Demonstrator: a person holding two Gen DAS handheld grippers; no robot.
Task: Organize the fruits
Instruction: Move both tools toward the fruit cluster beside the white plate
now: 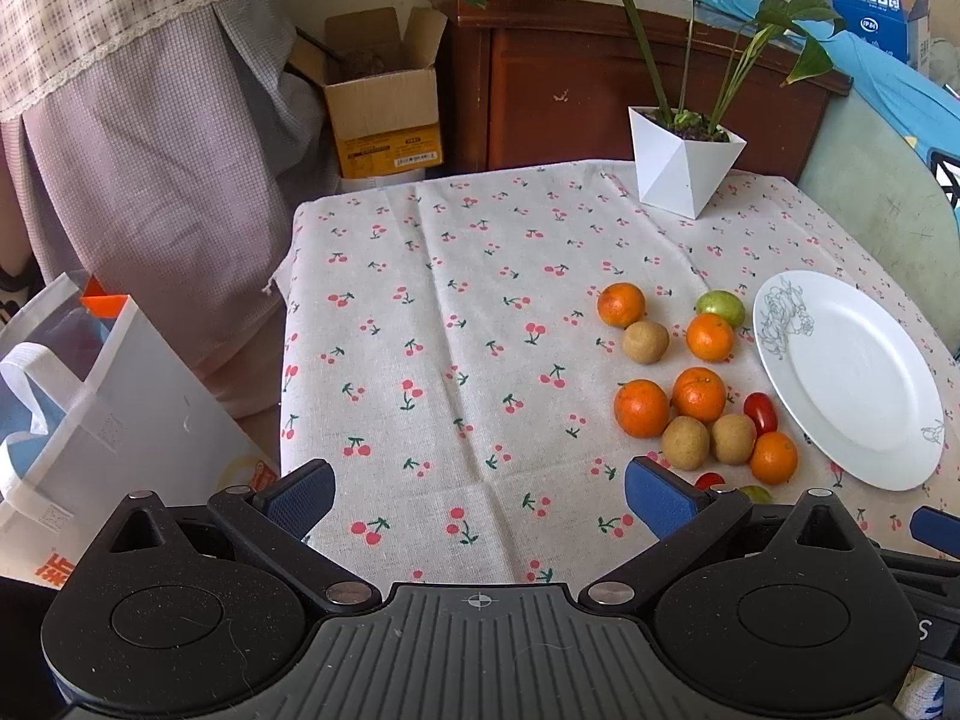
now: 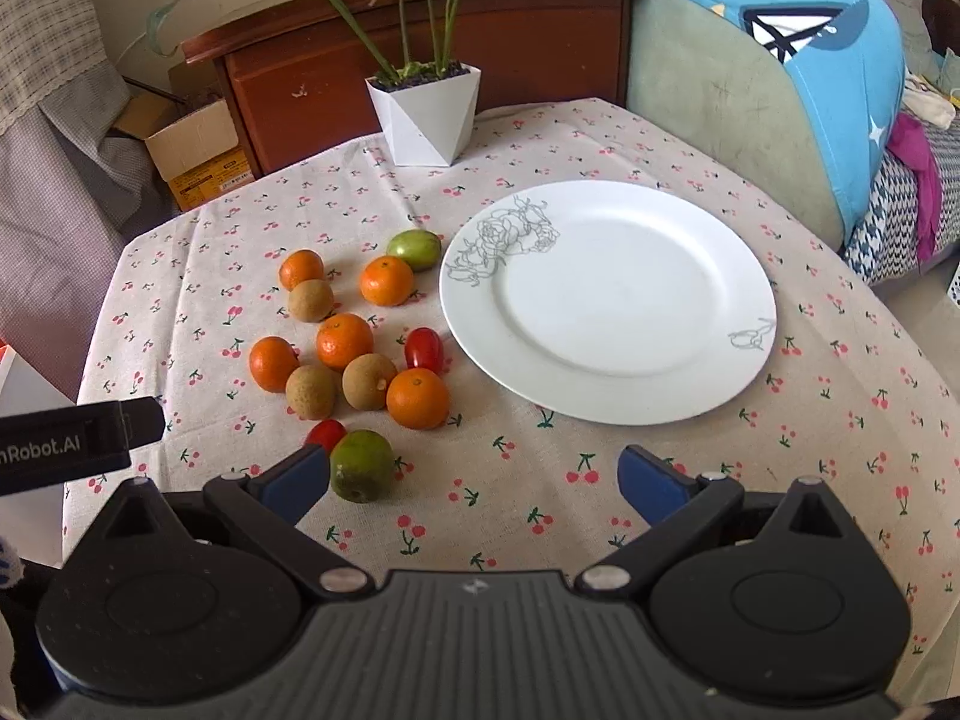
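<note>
A cluster of small fruits lies on the cherry-print tablecloth (image 2: 540,492): several oranges (image 2: 417,398), three brown round fruits (image 2: 369,381), two red tomatoes (image 2: 423,349) and two green fruits (image 2: 362,465). An empty white plate (image 2: 606,300) sits just right of them. In the left wrist view the same oranges (image 1: 641,408) and plate (image 1: 846,372) lie at the right. My left gripper (image 1: 480,498) hovers open over bare cloth, left of the fruit. My right gripper (image 2: 474,480) hovers open near the table's front, its left finger beside the near green fruit.
A white angular plant pot (image 2: 429,114) stands at the table's far edge. Behind are a wooden cabinet (image 2: 420,48), a cardboard box (image 1: 384,102) and a cushion with blue cloth (image 2: 780,60). A white bag (image 1: 90,420) stands off the table's left edge.
</note>
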